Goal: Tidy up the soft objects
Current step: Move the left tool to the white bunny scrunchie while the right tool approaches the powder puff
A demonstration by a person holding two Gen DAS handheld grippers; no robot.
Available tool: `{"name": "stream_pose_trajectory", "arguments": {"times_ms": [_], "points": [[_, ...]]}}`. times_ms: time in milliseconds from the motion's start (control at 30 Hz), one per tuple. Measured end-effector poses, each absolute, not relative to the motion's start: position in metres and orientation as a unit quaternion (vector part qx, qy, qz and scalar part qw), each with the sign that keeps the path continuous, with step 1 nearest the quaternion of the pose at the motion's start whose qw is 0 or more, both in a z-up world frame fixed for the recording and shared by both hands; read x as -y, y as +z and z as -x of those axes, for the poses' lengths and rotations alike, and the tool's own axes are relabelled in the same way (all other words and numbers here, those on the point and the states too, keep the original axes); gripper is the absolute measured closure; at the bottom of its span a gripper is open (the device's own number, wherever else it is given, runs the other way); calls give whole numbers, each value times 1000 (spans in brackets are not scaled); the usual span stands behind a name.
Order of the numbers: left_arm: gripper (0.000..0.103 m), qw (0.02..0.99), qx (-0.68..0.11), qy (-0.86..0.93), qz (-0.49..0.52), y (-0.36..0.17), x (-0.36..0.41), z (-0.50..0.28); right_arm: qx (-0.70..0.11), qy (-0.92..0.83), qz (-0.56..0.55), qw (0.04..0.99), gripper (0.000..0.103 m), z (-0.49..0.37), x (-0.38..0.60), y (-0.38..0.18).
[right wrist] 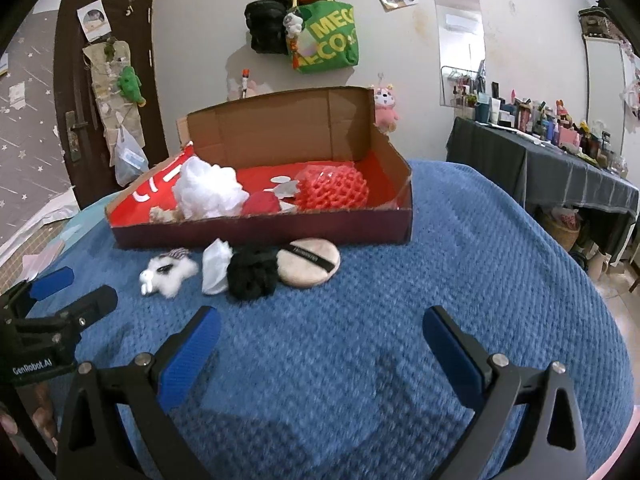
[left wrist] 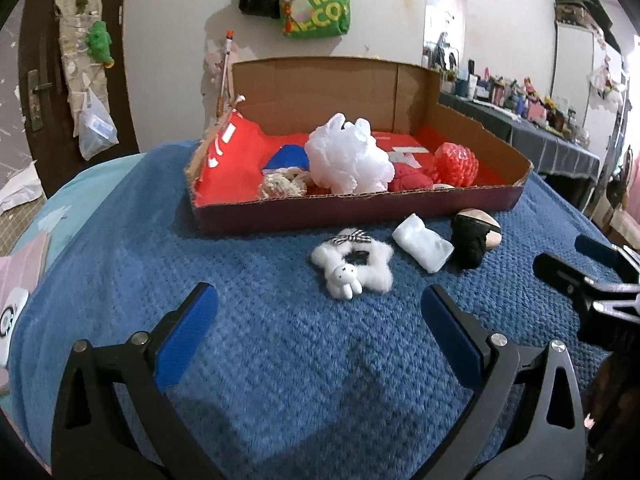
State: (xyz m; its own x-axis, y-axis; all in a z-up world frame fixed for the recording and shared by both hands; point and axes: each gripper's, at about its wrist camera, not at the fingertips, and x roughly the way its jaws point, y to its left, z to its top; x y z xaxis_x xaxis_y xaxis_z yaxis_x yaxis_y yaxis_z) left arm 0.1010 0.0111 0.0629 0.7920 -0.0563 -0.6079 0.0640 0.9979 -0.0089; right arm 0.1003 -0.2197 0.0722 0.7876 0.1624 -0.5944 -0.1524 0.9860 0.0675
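Note:
A cardboard box (left wrist: 352,210) (right wrist: 260,234) with a red lining stands on the blue blanket. Inside lie a white mesh pouf (left wrist: 348,158) (right wrist: 208,190), a red net ball (left wrist: 456,162) (right wrist: 334,190), a red knit ball (left wrist: 410,182) (right wrist: 260,204) and a beige rope knot (left wrist: 282,186). In front of the box lie a white fluffy star with a bunny (left wrist: 354,266) (right wrist: 168,272), a white folded cloth (left wrist: 424,248) (right wrist: 216,266), a black scrunchie (left wrist: 470,246) (right wrist: 252,274) and a beige powder puff (right wrist: 310,262). My left gripper (left wrist: 318,320) and right gripper (right wrist: 318,338) hover open, short of these items, holding nothing.
The blue blanket (left wrist: 280,360) covers the bed, with bare space in front of both grippers. A dark door (right wrist: 80,92) stands at the left, bags (right wrist: 324,36) hang on the wall, and a cluttered table (right wrist: 560,136) stands at the right.

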Motion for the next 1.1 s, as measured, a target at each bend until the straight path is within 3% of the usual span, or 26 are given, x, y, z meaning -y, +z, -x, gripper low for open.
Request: {"name": "stream_pose_trajectory", "arguments": {"times_ms": [633,733,1100], "points": [[0,904,-421,-55,-58,43,9,-168,-442,105,50,890,0,-185,226,55],[0,898,-432,-58,-65,39,11,-174,-458,120,44,880,6,-193,226,50],[0,890,-447,-73,-59,32,13,-189,-459,151,54,874,7,-205,211,48]]}}
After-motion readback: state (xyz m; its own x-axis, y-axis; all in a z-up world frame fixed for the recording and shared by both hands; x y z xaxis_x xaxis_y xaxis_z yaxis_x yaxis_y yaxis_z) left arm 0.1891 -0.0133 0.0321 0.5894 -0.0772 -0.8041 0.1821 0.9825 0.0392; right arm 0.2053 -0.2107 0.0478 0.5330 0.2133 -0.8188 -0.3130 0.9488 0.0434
